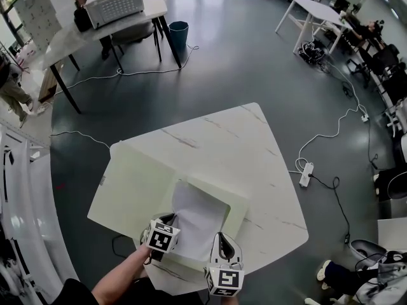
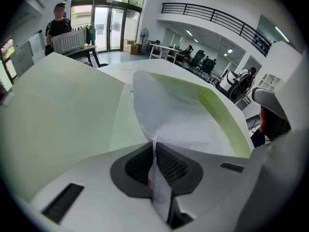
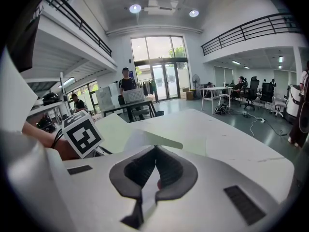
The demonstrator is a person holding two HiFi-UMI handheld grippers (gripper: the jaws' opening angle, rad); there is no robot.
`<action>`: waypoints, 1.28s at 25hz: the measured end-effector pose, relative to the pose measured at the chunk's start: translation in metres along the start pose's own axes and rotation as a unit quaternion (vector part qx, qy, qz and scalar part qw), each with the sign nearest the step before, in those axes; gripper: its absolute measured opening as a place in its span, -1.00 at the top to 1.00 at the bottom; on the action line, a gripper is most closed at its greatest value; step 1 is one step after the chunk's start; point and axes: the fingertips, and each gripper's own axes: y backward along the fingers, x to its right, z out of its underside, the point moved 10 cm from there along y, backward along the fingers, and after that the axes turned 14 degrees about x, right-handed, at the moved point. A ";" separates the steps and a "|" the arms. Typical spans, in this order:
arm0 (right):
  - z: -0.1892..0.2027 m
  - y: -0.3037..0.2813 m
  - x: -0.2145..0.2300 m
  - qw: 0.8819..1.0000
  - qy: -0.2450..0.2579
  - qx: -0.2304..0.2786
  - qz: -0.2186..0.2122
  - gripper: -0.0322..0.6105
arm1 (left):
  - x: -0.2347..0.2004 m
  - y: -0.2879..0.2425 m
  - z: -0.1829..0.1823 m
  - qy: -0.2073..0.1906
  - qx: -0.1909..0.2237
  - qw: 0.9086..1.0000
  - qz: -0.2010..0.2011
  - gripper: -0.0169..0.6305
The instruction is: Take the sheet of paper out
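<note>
A pale green folder lies open on the white marble table, with a white sheet of paper in its right half. My left gripper is at the sheet's near left corner. In the left gripper view the left gripper is shut on the paper, which runs between the pads and bulges up ahead of them over the folder. My right gripper is at the folder's near right edge. In the right gripper view the right gripper is shut on a thin green flap of the folder.
A power strip and cables lie on the grey floor to the table's right. A table with a white box and a bin stand at the far left, another white table at the far right. A person stands by the doors.
</note>
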 end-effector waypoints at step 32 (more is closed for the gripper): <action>-0.112 0.173 -0.164 0.987 0.078 0.127 0.060 0.84 | -0.010 0.315 -0.036 -0.026 0.221 0.975 0.016 0.86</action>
